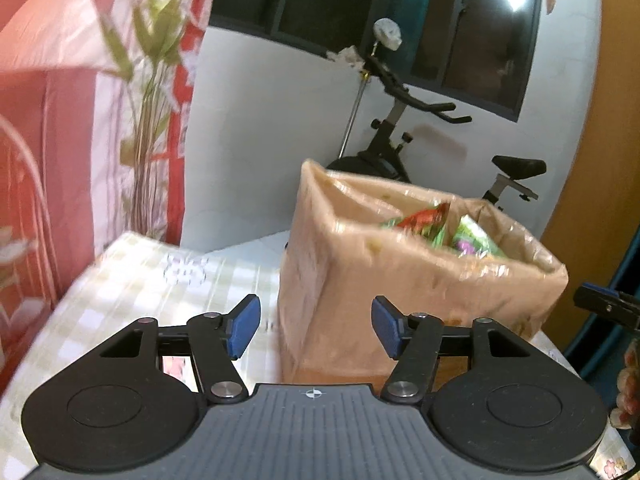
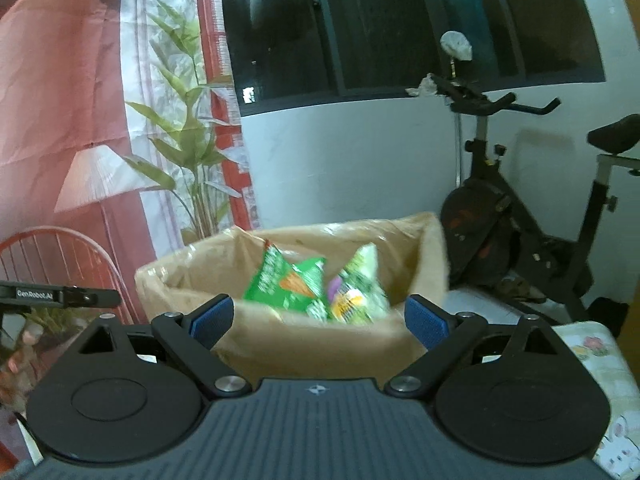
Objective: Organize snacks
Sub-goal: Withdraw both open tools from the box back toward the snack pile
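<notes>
My left gripper (image 1: 316,326) has its jaws parted with nothing between the blue pads; my right gripper (image 2: 319,322) stands wider apart, also empty. Both face the brown plastic-lined box (image 1: 400,280), which sits on the checked tablecloth (image 1: 140,276). Inside the box lie the snack packets (image 2: 316,280), green ones and what looks like a purple-and-yellow one, though blur makes the count unclear. Behind the box stands an exercise bike (image 2: 520,220) against the white wall, under a dark window (image 2: 400,20). Left of the box hangs a red curtain (image 2: 60,100) printed with green leaves.
</notes>
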`<state>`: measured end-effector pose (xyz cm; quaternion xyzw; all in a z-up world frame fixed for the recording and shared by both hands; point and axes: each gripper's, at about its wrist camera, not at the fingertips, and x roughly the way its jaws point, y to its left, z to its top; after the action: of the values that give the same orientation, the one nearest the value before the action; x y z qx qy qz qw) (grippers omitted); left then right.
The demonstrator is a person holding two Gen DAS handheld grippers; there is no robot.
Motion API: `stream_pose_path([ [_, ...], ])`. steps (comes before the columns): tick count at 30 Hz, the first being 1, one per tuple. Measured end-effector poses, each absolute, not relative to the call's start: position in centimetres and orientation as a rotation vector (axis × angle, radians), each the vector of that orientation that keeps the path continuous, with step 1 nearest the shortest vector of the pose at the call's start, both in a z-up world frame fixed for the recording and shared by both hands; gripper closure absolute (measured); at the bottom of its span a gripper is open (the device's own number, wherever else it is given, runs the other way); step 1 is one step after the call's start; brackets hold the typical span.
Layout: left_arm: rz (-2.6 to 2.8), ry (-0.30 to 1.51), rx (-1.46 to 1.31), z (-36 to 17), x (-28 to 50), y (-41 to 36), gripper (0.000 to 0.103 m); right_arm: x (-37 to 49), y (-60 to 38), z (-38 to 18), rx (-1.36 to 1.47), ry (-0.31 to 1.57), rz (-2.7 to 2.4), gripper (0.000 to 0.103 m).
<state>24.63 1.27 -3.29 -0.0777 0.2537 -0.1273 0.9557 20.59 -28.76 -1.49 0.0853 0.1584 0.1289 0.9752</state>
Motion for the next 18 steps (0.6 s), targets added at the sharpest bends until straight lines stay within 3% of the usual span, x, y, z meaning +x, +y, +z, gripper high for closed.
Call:
stream_pose_path([
  [7,-0.264,0.606,-0.177,-7.2,23.2,0.5,0.039,17.2,-29.7,-5.0,0.166,0.361,0.218,0.014],
  [18,-0.249,0.668,-0.154,-10.3,22.0,0.3,0.039,15.2,-31.1,-13.3,0.075,0.629,0.223,0.037],
])
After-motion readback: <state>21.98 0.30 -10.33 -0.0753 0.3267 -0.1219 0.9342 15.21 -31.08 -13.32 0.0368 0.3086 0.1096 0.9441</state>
